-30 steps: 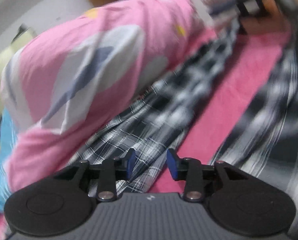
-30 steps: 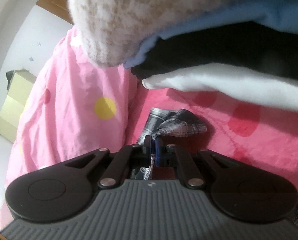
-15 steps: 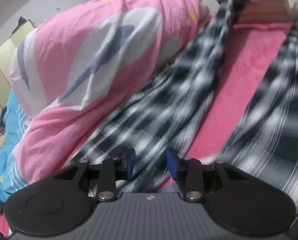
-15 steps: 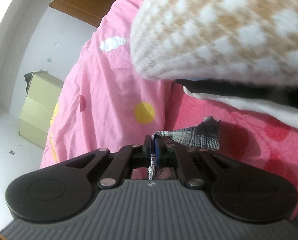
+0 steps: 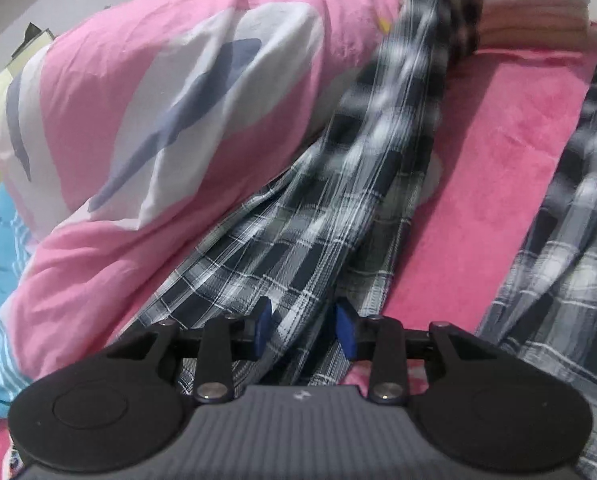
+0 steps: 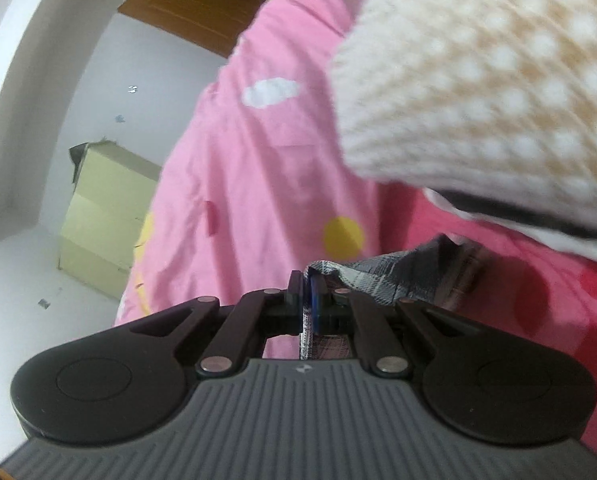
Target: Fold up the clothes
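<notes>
So, from the left wrist camera, the plaid garment (image 5: pixel 338 184) lies as a long stretched band over the pink bed cover (image 5: pixel 498 152), and it climbs to the top of the picture, where it goes blurred. A rolled pink quilt (image 5: pixel 170 112) lies just beside it on the left, so the cloth has only this narrow lane to be spread in. The left gripper (image 5: pixel 304 326) sits low over the near end of the band. Its jaws are closing, a fold of the plaid is between them, but the blue pads (image 5: pixel 263 322) do not press it yet. I think it wants this end, to hold the cloth tight.

From the right wrist camera, the right gripper (image 6: pixel 305 300) has its jaws pressed together, pinching a corner of the same plaid cloth, which hangs out to the right. It is held up off the cover, probably to pull the garment straight before folding. A cream knitted piece (image 6: pixel 498 80) on a stack of clothes fills the upper right, near this corner.
</notes>
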Motion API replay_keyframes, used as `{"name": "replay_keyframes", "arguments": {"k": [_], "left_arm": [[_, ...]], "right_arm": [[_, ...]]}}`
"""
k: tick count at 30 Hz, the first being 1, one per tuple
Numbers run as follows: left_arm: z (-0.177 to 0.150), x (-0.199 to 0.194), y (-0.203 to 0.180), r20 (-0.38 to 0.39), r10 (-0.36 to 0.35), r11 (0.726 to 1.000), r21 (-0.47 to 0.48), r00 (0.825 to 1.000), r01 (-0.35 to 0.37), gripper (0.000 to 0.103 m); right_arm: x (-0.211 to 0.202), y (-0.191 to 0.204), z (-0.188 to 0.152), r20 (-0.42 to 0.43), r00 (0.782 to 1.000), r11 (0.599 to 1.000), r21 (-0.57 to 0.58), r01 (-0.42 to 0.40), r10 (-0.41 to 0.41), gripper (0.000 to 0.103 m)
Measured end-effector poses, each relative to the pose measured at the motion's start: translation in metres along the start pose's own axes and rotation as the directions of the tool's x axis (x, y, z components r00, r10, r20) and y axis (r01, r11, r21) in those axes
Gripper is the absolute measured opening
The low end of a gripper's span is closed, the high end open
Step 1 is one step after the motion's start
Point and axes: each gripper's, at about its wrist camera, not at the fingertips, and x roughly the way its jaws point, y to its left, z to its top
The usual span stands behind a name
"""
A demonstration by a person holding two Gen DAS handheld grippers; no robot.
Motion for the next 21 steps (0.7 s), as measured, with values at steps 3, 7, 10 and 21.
{"name": "replay_keyframes", "arguments": {"k": [3,7,10,21], "left_arm": [[-0.003,-0.001,0.01,0.005,0.028,0.996,-0.089,1.0,-0.027,0.005],[0.002,-0.018,0.023,0.082,0.162,0.977,-0.154,0.983,-0.148,0.003],[0.01,-0.041,0.027,0.159,0.273,0.953,-0.176,0.949,-0.245,0.004],[-0.037,-0.047,-0.034,0.089,0.087,0.984,0.146,0.992,-0.1,0.004]], "right_arm": [[0.002,0.0,0.001,0.003,1.0,0.999,-0.023,0.026,-0.026,0.002],[0.018,-0.009,0.0,-0.013,0.994,0.993,-0.046,0.106,-0.107,0.002],[0.027,-0.005,0.002,-0.009,0.993,0.992,-0.059,0.113,-0.113,0.002],[-0.024,-0.091,-0.044,-0.052,0.972,0.962,-0.164,0.218,-0.23,0.002]]}}
